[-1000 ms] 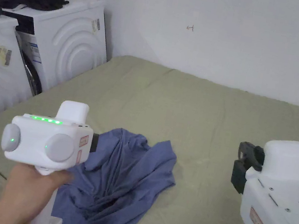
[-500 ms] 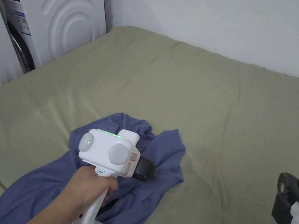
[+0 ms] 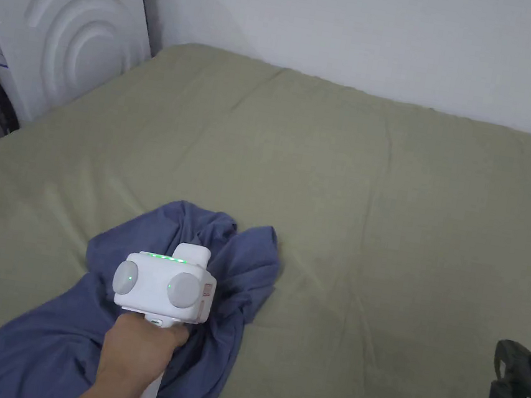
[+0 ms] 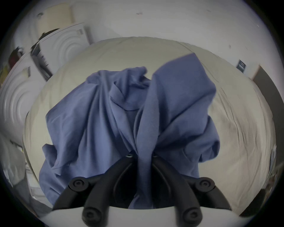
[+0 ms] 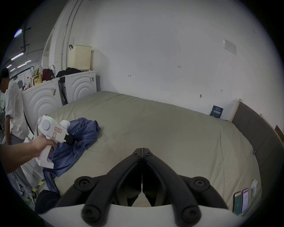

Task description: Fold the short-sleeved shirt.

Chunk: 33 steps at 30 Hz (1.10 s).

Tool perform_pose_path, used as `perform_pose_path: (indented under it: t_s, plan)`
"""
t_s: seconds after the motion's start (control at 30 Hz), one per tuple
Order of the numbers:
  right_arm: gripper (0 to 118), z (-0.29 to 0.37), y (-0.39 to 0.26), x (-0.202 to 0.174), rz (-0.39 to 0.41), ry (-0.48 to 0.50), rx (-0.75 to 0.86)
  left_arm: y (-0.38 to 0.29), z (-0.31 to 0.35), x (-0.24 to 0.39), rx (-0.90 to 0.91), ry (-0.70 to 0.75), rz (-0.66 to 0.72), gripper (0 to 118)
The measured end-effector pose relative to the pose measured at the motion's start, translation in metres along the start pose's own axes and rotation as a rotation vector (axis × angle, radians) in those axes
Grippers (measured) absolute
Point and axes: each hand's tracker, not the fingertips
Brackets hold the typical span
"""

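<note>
A blue short-sleeved shirt point(image 3: 228, 266) is lying crumpled near the left front corner of the bed point(image 3: 386, 184), which is covered with an olive-green sheet. Part of the cloth is trailing over the bed's near left edge, as seen in the head view and the right gripper view.

The left gripper point(image 4: 142, 155) is being held low over the heap by a hand point(image 3: 137, 346). In the left gripper view, a bunched ridge of the shirt is being pinched between the two black jaws; cloth is being pressed from both sides and is fanning out beyond the tips. From the right gripper view the same tool is seen with its black nose buried in the blue folds.

The right gripper point(image 5: 142, 153) is being held well apart from the shirt, over bare sheet toward the right front of the bed. Its jaws are being kept together, tip to tip, with nothing between them.

Two white washing machines point(image 5: 79, 86) are standing past the bed's left side against the wall, with a pale basket point(image 5: 79, 56) and dark clothing on top. A person in a white shirt point(image 5: 14, 110) is standing at far left in the right gripper view. Two phones point(image 5: 241, 202) are lying on the bed's near right corner.
</note>
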Motion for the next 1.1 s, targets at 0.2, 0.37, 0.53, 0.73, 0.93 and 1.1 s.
perform_pose_path:
  t_s: [0.2, 0.37, 0.53, 0.73, 0.93, 1.1]
  plan:
    - [0, 0.017, -0.001, 0.029, -0.034, -0.037, 0.002, 0.015, 0.014, 0.050, 0.107, -0.150, -0.017, 10]
    - [0, 0.039, 0.001, 0.066, -0.051, -0.092, 0.022, 0.038, 0.016, 0.142, 0.154, -0.242, -0.094, 10]
    - [0, 0.058, -0.002, 0.102, -0.062, -0.163, 0.031, 0.056, 0.028, 0.253, 0.200, -0.400, -0.152, 10]
    - [0, 0.078, -0.012, 0.144, -0.094, -0.260, 0.032, 0.061, 0.073, 0.403, 0.259, -0.621, -0.283, 10]
    - [0, 0.087, -0.026, 0.175, -0.129, -0.316, 0.019, 0.021, 0.043, 0.514, 0.114, -0.467, -0.550, 10]
    - [0, 0.090, -0.035, 0.195, -0.161, -0.323, 0.020, -0.015, 0.008, 0.533, 0.065, -0.474, -0.560, 16]
